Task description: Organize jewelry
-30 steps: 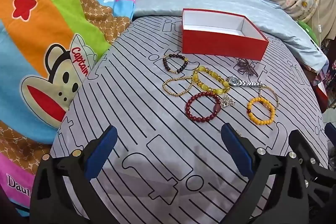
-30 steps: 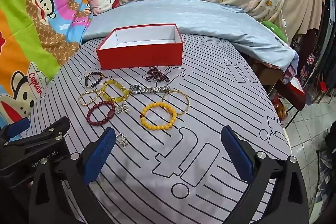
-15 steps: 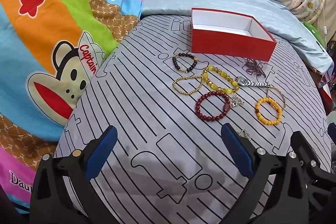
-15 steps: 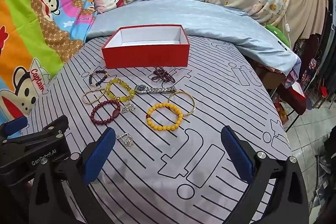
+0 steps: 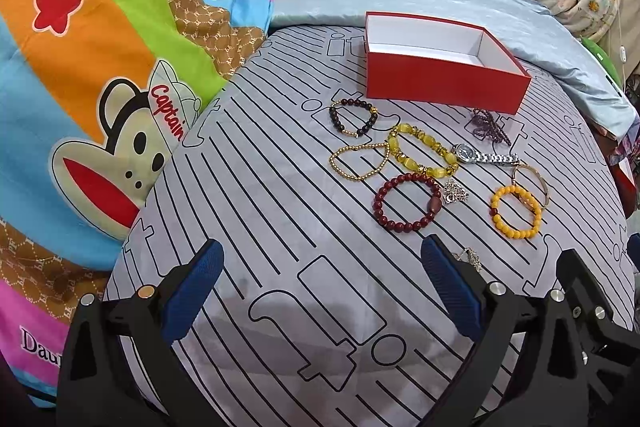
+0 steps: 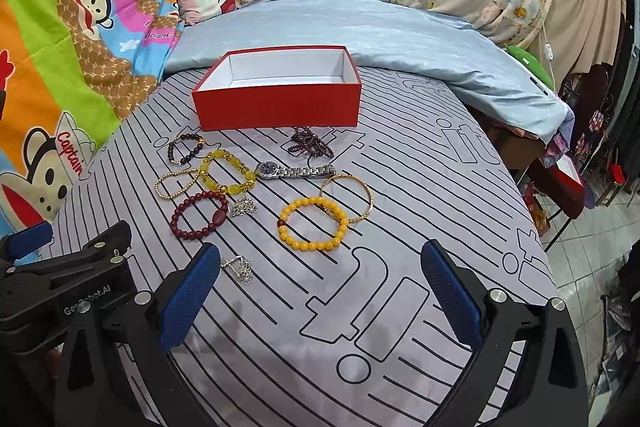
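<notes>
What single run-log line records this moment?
left gripper: open | right gripper: open | red cardboard box: empty | bracelets: on bedsheet

An open red box with a white interior stands upright on the bed. Loose jewelry lies flat in front of it. At the cluster's 9 o'clock side lie a dark bead bracelet, a yellow chunky bracelet and a red bead bracelet; at 3 o'clock, a silver watch, a gold bangle and an orange bead bracelet overlapping it.
</notes>
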Tool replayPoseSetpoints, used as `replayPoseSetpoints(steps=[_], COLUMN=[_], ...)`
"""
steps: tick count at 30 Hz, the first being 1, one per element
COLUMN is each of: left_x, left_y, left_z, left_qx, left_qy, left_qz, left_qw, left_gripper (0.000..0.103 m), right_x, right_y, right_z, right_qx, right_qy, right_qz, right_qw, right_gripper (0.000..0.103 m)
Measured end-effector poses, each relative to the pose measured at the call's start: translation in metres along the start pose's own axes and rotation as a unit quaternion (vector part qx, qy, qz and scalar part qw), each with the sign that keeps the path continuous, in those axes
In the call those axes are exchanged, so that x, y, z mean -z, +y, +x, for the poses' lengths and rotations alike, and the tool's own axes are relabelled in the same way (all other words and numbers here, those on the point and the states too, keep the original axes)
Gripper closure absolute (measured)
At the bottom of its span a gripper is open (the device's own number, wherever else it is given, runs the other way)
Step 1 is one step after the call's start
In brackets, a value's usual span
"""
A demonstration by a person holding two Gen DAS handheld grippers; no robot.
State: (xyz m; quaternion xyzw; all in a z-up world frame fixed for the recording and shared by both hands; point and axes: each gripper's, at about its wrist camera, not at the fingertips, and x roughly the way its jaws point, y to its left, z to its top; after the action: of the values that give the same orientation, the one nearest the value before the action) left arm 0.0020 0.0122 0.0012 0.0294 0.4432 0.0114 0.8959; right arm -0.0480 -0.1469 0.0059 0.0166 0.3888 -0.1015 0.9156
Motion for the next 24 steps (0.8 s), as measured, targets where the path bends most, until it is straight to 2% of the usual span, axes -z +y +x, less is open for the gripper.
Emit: replayPoseSetpoints(steps=[5,24], left_x=[-0.0007,0.0013], left_y=[-0.0018,-0.0077], left_z=[0.0014,0.0062], left_qx=[-0.011,-0.011], left_qy=[-0.003,0.003], left_qz=[0.001,0.006], left_qw=[0.9999,0.9999], left_gripper=[0.008,0.009], right_x=[-0.0002,-0.0001], right_y=[-0.0001,-0.0003], right_z=[0.0006,0.0015], right_qx=[0.001,0.000], right_qy=[0.000,0.002], right_qz=[-0.001,0.001], right_qw=[1.000,1.000], right_gripper=[0.007,0.007])
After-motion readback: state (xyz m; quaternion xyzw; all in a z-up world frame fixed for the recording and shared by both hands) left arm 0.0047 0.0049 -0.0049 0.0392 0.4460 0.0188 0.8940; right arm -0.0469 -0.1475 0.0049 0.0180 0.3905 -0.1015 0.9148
